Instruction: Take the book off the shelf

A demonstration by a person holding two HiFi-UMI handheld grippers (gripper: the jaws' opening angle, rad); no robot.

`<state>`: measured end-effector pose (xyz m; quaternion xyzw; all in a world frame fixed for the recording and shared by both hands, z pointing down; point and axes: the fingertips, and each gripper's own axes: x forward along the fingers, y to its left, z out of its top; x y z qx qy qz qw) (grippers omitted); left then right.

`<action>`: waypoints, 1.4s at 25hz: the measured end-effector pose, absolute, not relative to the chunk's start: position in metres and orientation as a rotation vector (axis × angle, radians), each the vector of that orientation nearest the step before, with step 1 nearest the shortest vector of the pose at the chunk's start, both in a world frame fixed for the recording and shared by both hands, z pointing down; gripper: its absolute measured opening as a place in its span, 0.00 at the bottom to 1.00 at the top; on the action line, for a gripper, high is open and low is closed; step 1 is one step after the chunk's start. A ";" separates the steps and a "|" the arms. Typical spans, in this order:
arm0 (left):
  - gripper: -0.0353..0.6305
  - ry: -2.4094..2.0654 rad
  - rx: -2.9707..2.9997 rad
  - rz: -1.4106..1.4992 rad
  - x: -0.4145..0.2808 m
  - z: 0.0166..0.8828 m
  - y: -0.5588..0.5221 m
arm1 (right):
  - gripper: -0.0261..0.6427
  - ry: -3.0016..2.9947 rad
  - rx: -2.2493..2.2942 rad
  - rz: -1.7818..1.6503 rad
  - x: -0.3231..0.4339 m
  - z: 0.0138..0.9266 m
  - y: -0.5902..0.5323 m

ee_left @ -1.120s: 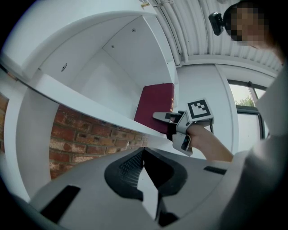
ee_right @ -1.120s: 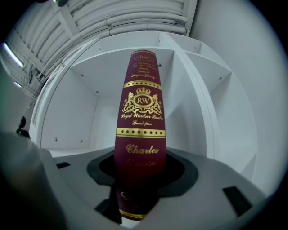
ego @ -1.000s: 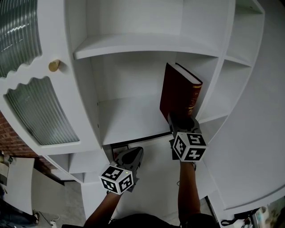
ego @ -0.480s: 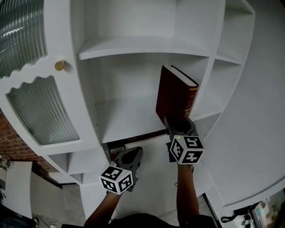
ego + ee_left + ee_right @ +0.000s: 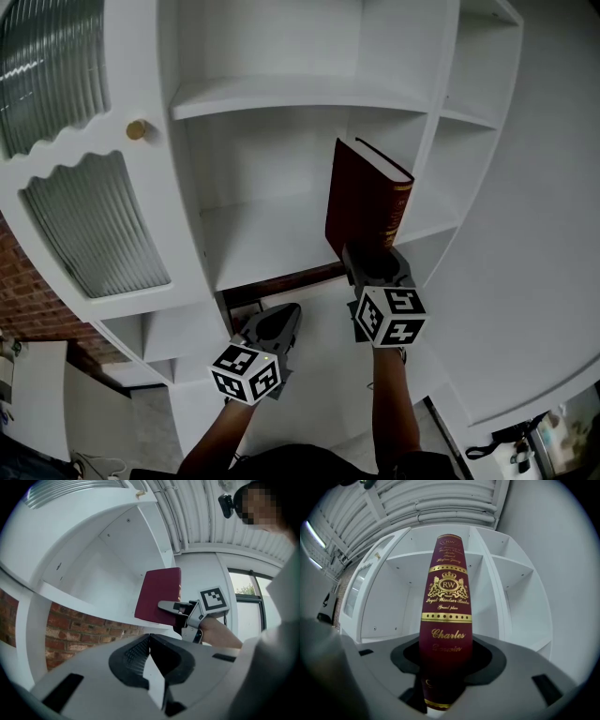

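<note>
A dark red book (image 5: 361,202) with gold lettering on its spine (image 5: 446,611) stands upright at the right end of the white shelf board (image 5: 262,239). My right gripper (image 5: 375,264) is shut on the lower part of its spine, and the jaws (image 5: 445,667) clasp it from both sides. The left gripper view shows the book (image 5: 157,595) at the board's front edge with the right gripper (image 5: 176,606) on it. My left gripper (image 5: 277,326) hangs lower and to the left, below the board, shut with nothing in it (image 5: 149,641).
The white shelf unit has an upper board (image 5: 300,94) and narrow side compartments (image 5: 469,141) to the right. A cabinet door with ribbed glass (image 5: 94,225) and a brass knob (image 5: 137,129) stands at the left. Brick wall (image 5: 84,630) shows below the board.
My right gripper has drawn the book a little toward the front edge of the board. The left gripper has barely shifted.
</note>
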<state>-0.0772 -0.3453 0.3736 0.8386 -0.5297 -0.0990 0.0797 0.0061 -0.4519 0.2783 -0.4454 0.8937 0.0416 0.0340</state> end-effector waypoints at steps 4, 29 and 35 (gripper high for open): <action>0.08 -1.573 2.520 -0.300 -0.073 0.371 -0.339 | 0.39 2.749 -1.371 0.113 0.011 0.280 -0.441; 0.08 -1.451 2.594 -0.275 -0.043 0.369 -0.302 | 0.39 2.708 -1.451 0.081 0.044 0.302 -0.381; 0.08 -1.422 2.600 -0.265 -0.037 0.372 -0.296 | 0.39 2.721 -1.471 0.049 0.046 0.316 -0.370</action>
